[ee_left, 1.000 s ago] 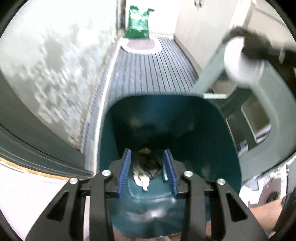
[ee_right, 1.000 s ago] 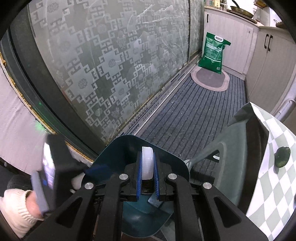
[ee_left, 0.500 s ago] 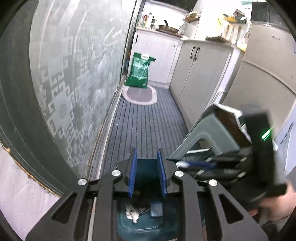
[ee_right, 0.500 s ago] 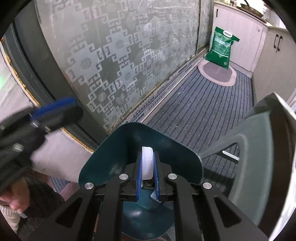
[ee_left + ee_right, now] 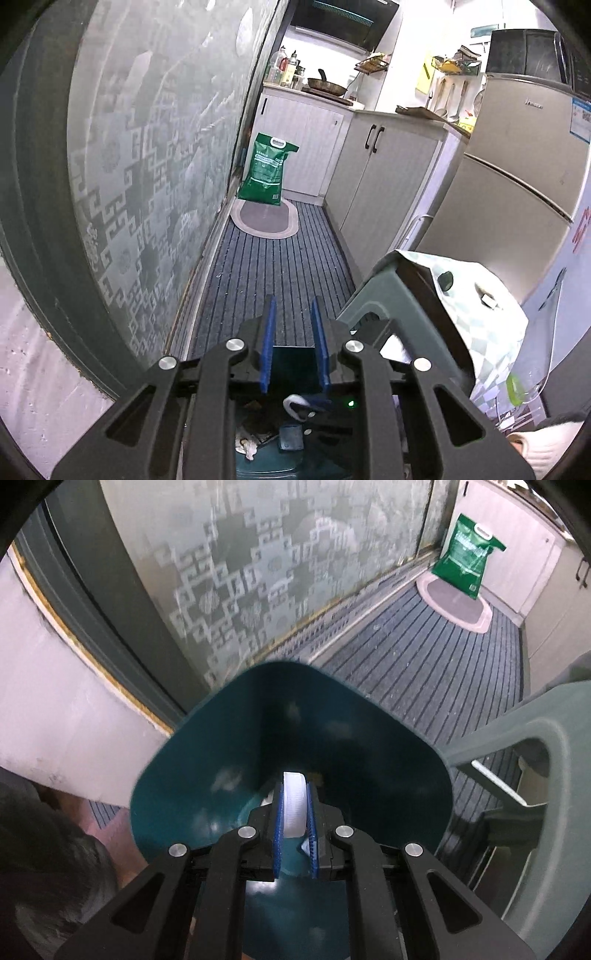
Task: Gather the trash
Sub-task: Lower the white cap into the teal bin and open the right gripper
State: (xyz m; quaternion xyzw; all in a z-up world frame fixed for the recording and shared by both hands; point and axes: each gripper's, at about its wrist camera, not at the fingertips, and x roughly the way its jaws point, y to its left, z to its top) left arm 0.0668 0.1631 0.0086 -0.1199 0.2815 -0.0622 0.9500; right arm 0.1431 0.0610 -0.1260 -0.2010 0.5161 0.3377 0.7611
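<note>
Kitchen floor; teal bin [image 5: 288, 738], scraps [image 5: 247, 445] inside.

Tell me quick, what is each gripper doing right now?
Left gripper: open, holding nothing, above the teal bin.
Right gripper: closed on a white cap, over the bin.

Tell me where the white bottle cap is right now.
In the right wrist view the white bottle cap sits low at centre, clamped edge-on in the right tool, over the open mouth of the teal bin.
</note>
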